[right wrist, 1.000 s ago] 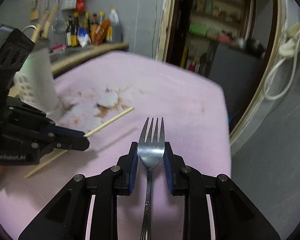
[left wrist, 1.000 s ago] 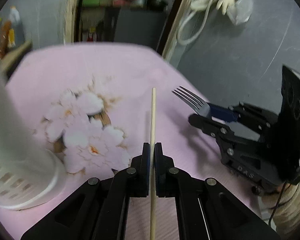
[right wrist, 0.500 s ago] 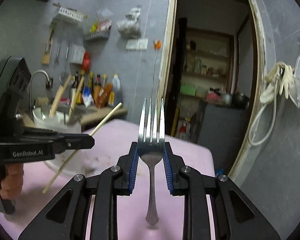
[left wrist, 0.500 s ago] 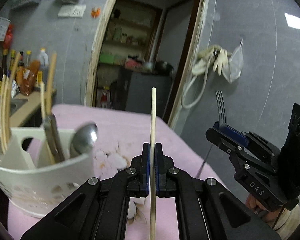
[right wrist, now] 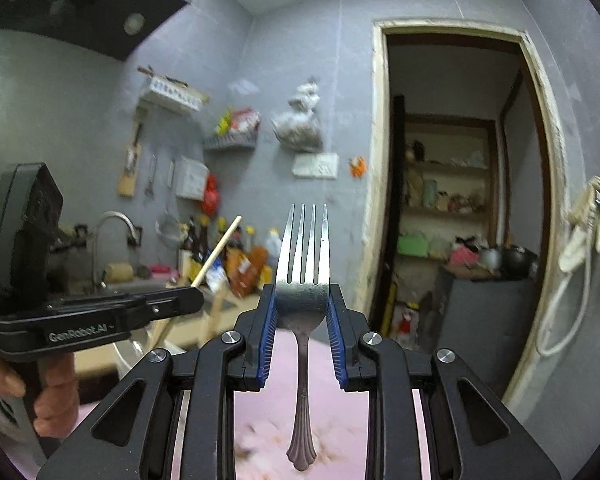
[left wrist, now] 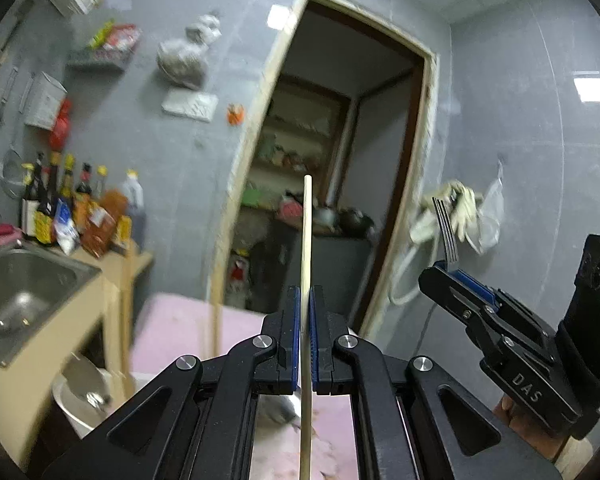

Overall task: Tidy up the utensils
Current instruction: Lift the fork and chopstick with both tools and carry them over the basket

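Note:
My left gripper (left wrist: 309, 320) is shut on a pale wooden chopstick (left wrist: 306, 248), which stands upright between the blue pads. In the right wrist view my right gripper (right wrist: 302, 312) is shut on a steel fork (right wrist: 305, 264), tines up and handle hanging down. Each gripper shows in the other's view: the right gripper (left wrist: 440, 276) with the fork (left wrist: 446, 228) at the right, the left gripper (right wrist: 188, 300) with the chopstick (right wrist: 220, 248) at the left. Both are held above the pink tablecloth (left wrist: 172, 328). A blurred white utensil holder (left wrist: 76, 404) with a spoon in it lies low at the left.
A steel sink (left wrist: 20, 292) and a counter with several bottles (left wrist: 80, 216) stand at the left. An open doorway (left wrist: 320, 160) with shelves is straight ahead. Gloves and a hose (left wrist: 456, 208) hang on the grey wall at the right. A person's hand (right wrist: 52, 392) holds the left gripper.
Both grippers have risen off the table and tipped up to level, still holding the chopstick and fork. The utensil holder has dropped to the lower left of the left wrist view.

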Action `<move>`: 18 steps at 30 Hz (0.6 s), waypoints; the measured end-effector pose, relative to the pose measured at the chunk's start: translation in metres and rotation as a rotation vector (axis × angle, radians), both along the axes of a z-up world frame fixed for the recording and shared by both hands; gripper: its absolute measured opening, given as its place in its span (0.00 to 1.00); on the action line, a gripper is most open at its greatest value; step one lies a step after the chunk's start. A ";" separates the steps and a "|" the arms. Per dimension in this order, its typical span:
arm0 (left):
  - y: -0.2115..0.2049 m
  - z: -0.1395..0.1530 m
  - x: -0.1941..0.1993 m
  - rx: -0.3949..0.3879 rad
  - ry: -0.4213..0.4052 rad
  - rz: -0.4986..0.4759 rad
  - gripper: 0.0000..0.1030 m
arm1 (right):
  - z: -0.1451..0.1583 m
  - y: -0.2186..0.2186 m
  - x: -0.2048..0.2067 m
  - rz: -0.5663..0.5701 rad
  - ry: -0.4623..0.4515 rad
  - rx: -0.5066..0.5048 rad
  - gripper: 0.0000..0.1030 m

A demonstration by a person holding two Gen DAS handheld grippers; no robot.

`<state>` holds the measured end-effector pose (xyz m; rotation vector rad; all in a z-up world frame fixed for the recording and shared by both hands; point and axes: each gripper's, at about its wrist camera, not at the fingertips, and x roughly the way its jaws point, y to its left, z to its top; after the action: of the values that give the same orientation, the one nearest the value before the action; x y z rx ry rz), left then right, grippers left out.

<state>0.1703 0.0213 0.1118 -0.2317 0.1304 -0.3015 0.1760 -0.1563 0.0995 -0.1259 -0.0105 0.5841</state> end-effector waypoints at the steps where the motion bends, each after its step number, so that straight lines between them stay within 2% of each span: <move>1: 0.006 0.004 0.001 0.002 -0.019 0.020 0.02 | 0.004 0.007 0.001 0.019 -0.014 0.016 0.21; 5: 0.034 0.012 -0.006 0.002 -0.116 0.131 0.02 | 0.014 0.030 0.004 0.070 -0.043 0.074 0.21; 7: 0.051 0.012 -0.006 -0.012 -0.137 0.168 0.02 | 0.016 0.039 0.006 0.087 -0.051 0.095 0.21; 12: 0.090 0.004 -0.001 -0.089 -0.149 0.261 0.02 | 0.017 0.058 0.016 0.130 -0.050 0.178 0.21; 18: 0.130 -0.019 0.003 -0.211 -0.162 0.366 0.02 | 0.002 0.064 0.027 0.180 -0.033 0.278 0.21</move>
<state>0.1732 0.1516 0.0930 -0.4321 -0.1049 0.0320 0.2027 -0.0922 0.1012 0.1372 -0.1356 0.7543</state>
